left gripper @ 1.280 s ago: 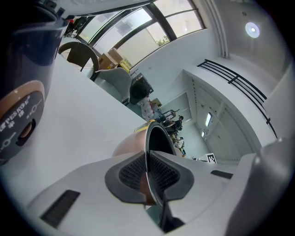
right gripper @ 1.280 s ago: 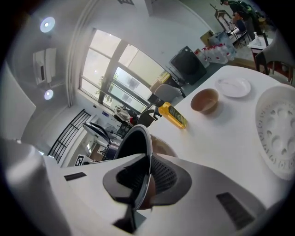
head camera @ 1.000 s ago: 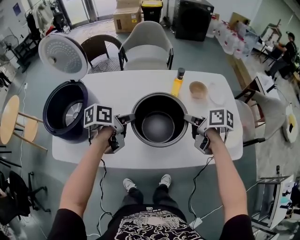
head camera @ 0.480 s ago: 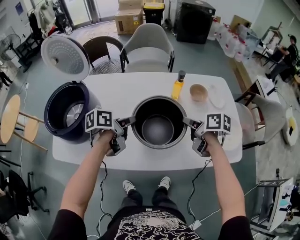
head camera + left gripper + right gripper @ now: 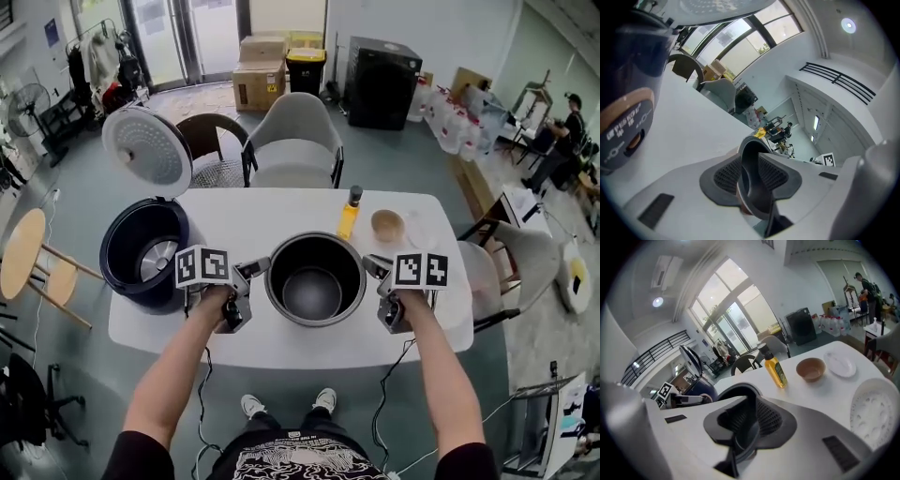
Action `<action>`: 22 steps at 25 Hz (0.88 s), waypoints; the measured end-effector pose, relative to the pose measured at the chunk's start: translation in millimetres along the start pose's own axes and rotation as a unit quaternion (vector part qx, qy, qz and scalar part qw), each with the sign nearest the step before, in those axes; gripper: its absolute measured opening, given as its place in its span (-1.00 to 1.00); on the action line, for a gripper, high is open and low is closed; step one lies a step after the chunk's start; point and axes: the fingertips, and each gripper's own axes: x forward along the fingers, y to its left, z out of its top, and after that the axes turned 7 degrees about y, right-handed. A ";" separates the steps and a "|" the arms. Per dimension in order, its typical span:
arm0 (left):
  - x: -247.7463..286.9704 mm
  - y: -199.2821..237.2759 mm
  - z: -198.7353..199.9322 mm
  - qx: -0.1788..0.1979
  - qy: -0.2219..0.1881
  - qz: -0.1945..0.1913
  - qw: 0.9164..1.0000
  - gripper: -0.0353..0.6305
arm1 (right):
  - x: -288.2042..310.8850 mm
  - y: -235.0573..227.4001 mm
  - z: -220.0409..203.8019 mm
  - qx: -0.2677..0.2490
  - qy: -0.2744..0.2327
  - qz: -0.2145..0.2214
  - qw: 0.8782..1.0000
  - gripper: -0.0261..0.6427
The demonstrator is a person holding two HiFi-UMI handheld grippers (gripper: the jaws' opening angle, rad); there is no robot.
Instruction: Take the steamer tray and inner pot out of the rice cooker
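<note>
Head view: the inner pot [image 5: 312, 278] sits on the table [image 5: 281, 211], with the left gripper [image 5: 246, 275] and right gripper [image 5: 375, 270] at opposite sides of its rim — equally near. Both pairs of jaws have just been parting, the rim now slack between them; the way clear is probably outward.

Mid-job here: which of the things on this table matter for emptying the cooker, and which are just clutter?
Part of the job: rice cooker, lid up; inner pot, out on the table; steamer tray, out too.

Just lying about: yellow bottle, brown bowl, white dish.
</note>
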 end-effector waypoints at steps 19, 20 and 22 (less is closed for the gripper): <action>-122.8 -146.7 71.8 0.329 -0.168 0.103 0.923 -0.75 | -95.9 179.3 87.6 -0.216 -0.177 -0.040 0.959 -0.79; -126.2 -149.3 71.1 0.341 -0.173 0.109 0.917 -0.75 | -100.3 184.9 88.3 -0.223 -0.190 -0.046 0.955 -0.81; -132.9 -154.9 67.6 0.358 -0.180 0.112 0.909 -0.79 | -109.0 193.7 86.0 -0.233 -0.212 -0.055 0.948 -0.83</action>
